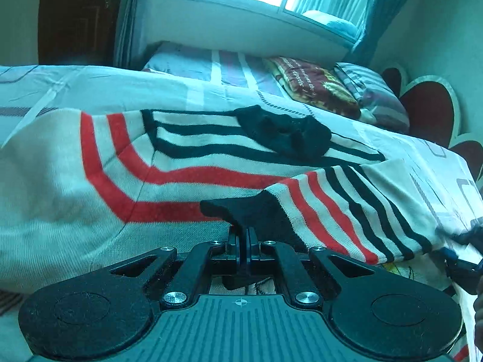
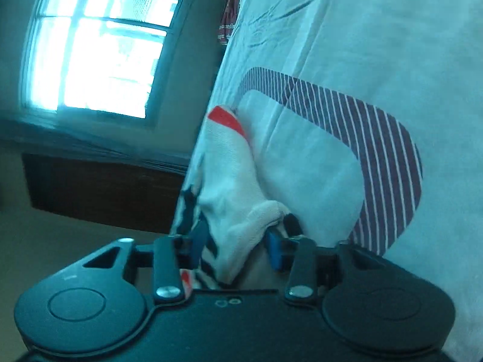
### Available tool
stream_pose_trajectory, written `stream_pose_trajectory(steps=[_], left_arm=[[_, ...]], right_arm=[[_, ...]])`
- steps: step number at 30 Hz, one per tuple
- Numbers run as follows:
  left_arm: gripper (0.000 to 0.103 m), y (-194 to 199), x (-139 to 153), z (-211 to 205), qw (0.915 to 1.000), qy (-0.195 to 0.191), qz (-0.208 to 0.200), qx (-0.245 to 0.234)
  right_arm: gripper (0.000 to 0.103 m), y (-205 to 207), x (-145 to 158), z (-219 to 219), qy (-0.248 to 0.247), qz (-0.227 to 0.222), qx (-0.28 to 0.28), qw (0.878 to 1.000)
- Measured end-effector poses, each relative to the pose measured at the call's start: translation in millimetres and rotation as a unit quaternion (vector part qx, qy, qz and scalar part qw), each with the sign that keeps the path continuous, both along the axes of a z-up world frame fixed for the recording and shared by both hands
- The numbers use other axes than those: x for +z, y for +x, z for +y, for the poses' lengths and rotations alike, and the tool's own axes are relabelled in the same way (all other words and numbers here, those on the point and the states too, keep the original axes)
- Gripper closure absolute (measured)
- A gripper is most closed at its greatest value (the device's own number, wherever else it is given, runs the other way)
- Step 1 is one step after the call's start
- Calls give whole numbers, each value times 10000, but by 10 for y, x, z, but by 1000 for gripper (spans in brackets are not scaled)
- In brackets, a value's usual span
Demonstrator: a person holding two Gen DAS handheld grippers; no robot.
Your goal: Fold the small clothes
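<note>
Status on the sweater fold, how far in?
Early. Done: the striped sweater lies spread on the bed, collar up. In hand: the left tool is shut on the dark cuff of a sleeve drawn over the body; the right tool has white knit between its pads, which look slightly apart in the right wrist view. Left: the folds themselves; no finished fold visible.

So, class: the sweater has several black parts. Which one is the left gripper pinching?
The black sleeve cuff, nearest the left gripper; the black collar lies farther back, untouched.
</note>
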State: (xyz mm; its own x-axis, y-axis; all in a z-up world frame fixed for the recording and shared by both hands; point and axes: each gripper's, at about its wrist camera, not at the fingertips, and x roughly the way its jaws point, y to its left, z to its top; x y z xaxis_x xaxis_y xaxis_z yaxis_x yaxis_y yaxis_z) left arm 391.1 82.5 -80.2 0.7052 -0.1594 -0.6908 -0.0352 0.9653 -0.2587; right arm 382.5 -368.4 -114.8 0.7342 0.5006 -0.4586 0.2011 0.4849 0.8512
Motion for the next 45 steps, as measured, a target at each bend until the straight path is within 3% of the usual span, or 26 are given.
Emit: stream_pose_trajectory(steps=[2, 5, 7, 12, 15, 16, 17, 18, 19, 21, 23, 25, 26, 29, 31, 33, 34, 37, 39, 42, 45], left_arm=[[99, -71, 24, 23, 9999, -59, -124, 60], [99, -34, 26, -6, 9998, 156, -87, 6], [99, 8, -62, -16, 9997, 241, 97, -1], [99, 18, -67, -20, 9996, 264, 137, 12], [98, -41, -9, -7, 9991, 384, 145, 61], [83, -86, 27, 9, 9987, 477, 137, 121], [69, -157, 75, 33, 9978, 621, 60, 224], [44, -221, 132, 42, 9965, 779, -108, 298], [40, -263, 192, 39, 9950, 888, -323, 320], [40, -245, 305, -5, 9936, 898, -628, 262], [40, -136, 384, -128, 9943, 628, -860, -10], [41, 26, 398, -343, 9932, 604, -924, -358], [41, 121, 369, -480, 9918, 691, -921, -562], [41, 366, 169, -780, 9886, 964, -733, -892], [40, 460, -13, -861, 9883, 1114, -502, -912], [40, 454, -107, -867, 9859, 1324, -444, -923], [39, 430, -116, -860, 9853, 1398, -429, -884], [39, 391, -33, -863, 9824, 1626, -389, -832], [39, 374, 19, -812, 9810, 1693, -598, -741], [39, 411, 31, -636, 9842, 1592, -622, -458], [39, 463, -66, -472, 9873, 1513, -375, -308]], right_arm=[[92, -49, 90, 23, -305, -219, 54, 9993], [92, -102, 236, 118, -945, -602, 242, 9934], [94, -35, 137, 152, -1263, -303, 274, 9911], [98, -62, 31, 124, -1124, -431, 255, 9924], [88, -28, 71, 52, -978, -291, 543, 9933], [78, -58, 133, 33, -1085, -339, 723, 9909], [72, -141, 221, -9, -1267, -527, 824, 9871], [66, -212, 310, -37, -1497, -749, 891, 9819], [65, -240, 385, -62, -1704, -952, 939, 9762], [66, -166, 481, -120, -1996, -1223, 820, 9688], [75, -9, 510, -166, -2078, -1410, 629, 9659], [95, 204, 495, -132, -2270, -1478, 616, 9606], [98, 307, 484, -85, -2394, -1493, 703, 9568], [97, 554, 427, 119, -2647, -1567, 1209, 9438], [80, 638, 361, 249, -2930, -1507, 1550, 9314], [89, 712, 259, 336, -3564, -1246, 1674, 9107], [89, 710, 252, 313, -3586, -1297, 1672, 9092], [81, 709, 368, 298, -3568, -1400, 1582, 9100], [75, 808, 401, 216, -3163, -1605, 1487, 9231], [75, 1113, 320, 33, -2471, -1522, 1202, 9494], [72, 1335, 210, -12, -2226, -1452, 1117, 9576]])
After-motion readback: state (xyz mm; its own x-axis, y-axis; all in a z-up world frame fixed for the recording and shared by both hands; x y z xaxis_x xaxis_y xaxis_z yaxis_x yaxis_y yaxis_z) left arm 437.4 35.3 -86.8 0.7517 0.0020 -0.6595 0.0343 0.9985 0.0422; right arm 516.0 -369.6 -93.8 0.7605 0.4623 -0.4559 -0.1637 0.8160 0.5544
